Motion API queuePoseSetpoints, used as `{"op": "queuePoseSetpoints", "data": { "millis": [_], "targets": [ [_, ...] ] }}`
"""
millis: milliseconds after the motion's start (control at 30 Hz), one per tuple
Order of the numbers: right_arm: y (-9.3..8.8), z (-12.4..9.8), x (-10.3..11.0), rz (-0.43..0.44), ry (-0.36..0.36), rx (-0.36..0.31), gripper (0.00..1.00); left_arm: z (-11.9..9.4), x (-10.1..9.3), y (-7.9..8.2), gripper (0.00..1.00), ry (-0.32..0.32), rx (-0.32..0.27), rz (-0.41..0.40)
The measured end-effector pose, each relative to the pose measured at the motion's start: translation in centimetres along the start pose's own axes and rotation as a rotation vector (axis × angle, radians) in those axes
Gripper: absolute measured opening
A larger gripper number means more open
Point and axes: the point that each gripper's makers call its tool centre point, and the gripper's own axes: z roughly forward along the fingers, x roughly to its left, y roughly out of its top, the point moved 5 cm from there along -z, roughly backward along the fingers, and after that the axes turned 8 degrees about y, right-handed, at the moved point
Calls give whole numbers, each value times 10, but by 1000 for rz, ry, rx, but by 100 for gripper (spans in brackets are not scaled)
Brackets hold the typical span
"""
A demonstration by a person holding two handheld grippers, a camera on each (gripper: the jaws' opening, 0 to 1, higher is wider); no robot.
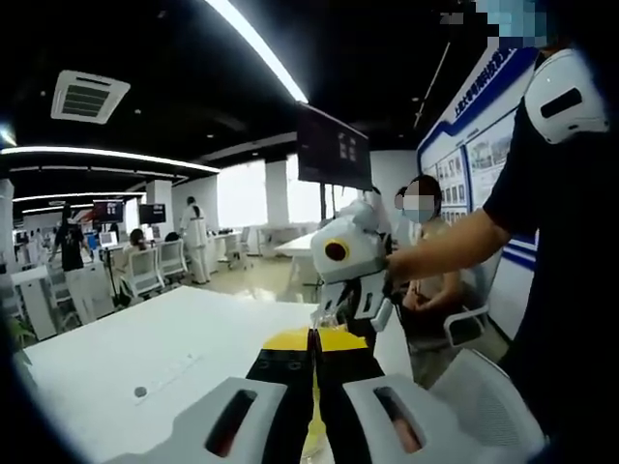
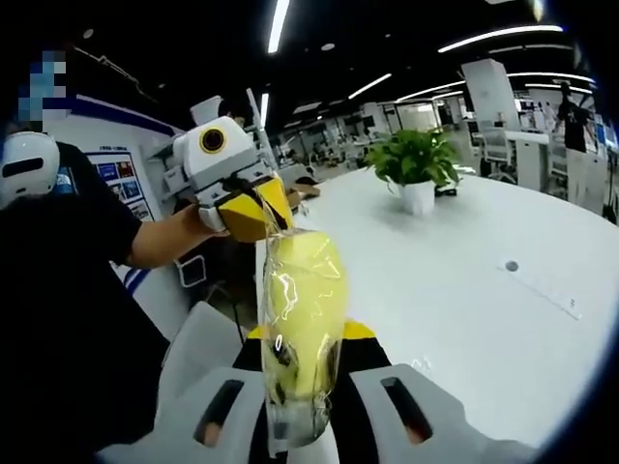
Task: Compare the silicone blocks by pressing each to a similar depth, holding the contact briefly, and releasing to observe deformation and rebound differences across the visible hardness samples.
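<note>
Held off the white table [image 2: 464, 280] between both grippers: yellow silicone block in a clear wrapper [image 2: 298, 319], right gripper [image 2: 300, 387] jaws clenched on its lower end, left gripper [image 2: 247, 208] pinching the top; likely soft, slippery film, best gripped mid-body

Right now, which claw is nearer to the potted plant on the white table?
Left, judging hedged: the left claw reaches toward the potted plant side, pinching the far end of the yellow bagged piece. The right claw holds its near end, further back.
</note>
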Motion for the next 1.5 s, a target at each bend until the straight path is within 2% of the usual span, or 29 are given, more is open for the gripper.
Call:
{"op": "queuePoseSetpoints", "data": {
  "millis": [233, 467, 767, 1300, 1500],
  "targets": [
    [1, 1, 2, 16, 4, -16, 6, -3, -3, 3, 0, -3, -7, -7],
    [0, 0, 2, -21, -7, -25, 10, -4, -5, 3, 0, -6, -12, 0],
    [4, -2, 0, -85, -41, -53, 16, -4, -6, 7, 0, -13, -21, 10],
    [-1, -10, -7, -117, -134, -76, 31, -4, -4, 6, 0, -7, -26, -8],
    [-5, -13, -10, -118, -159, -78, 32, -5, -3, 4, 0, 0, -22, -16]
  ]
}}
